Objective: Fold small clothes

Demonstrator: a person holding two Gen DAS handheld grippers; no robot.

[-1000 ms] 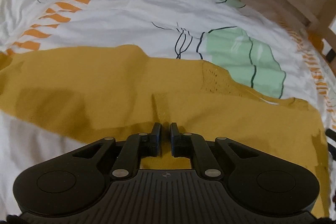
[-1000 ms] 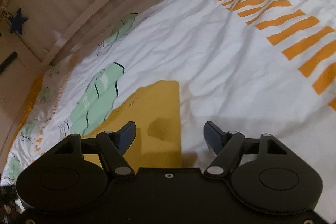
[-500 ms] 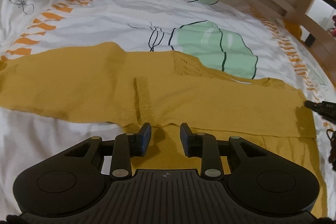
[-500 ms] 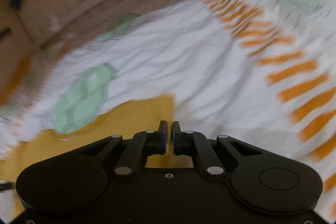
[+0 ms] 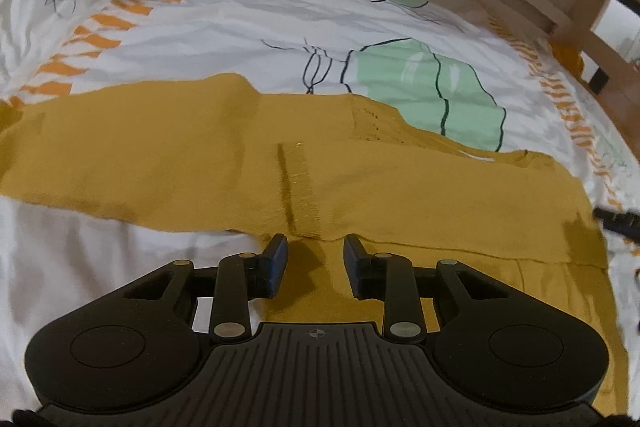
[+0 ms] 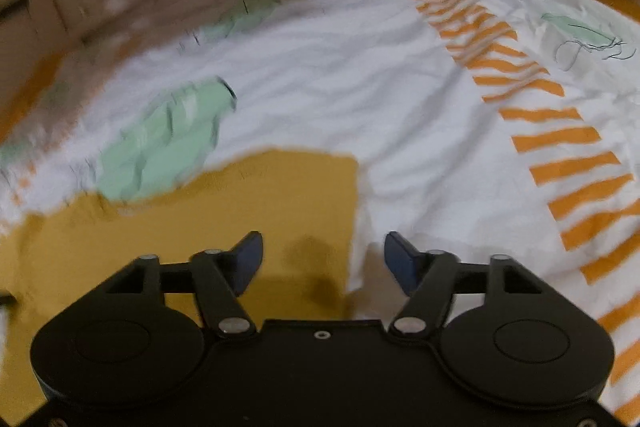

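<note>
A bed with a patterned duvet (image 5: 248,27) carries the mustard garment (image 5: 400,187), folded over just ahead of both tools. The left hand-held gripper (image 5: 315,253) has released and opened narrowly; the right hand-held gripper (image 6: 323,251) has reopened wide, empty. That fold looks laid.

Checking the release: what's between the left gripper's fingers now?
In the left wrist view, only the mustard garment shows in the gap of the open left gripper; nothing is pinched.

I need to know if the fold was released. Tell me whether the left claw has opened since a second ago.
Yes. The left claw was shut on the mustard garment a second ago; now its jaws stand apart over the folded edge, holding nothing.
</note>
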